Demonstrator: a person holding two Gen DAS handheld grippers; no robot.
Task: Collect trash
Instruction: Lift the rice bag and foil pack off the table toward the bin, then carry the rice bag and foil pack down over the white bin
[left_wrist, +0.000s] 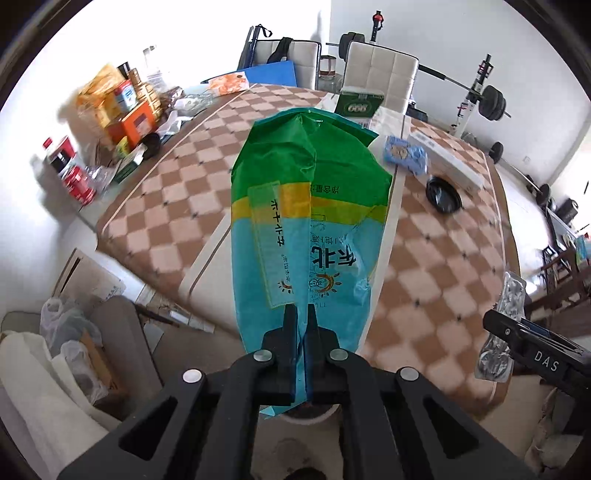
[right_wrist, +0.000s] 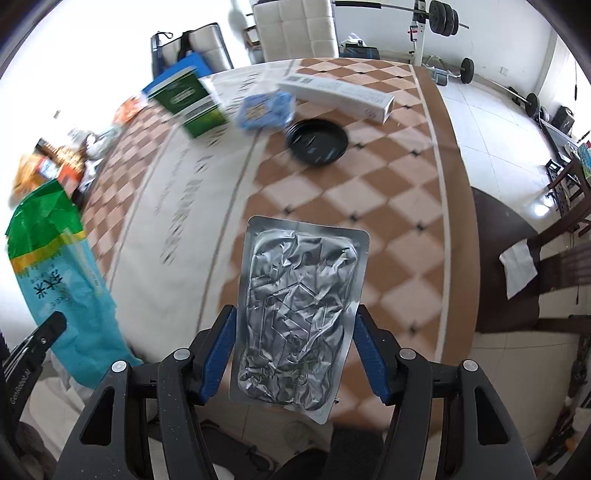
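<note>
Foil pouch (right_wrist: 299, 314) front, right view only

You stood over a table under a brown-and-cream checkered cloth (right_wrist: 388, 206). Two cream padded chairs (left_wrist: 380, 74) sat at its far side. White walls (left_wrist: 535, 55) and pale floor tiles (right_wrist: 491, 122) were washed with daylight. A black barbell on a white rack (left_wrist: 484, 96) stood behind.
</note>
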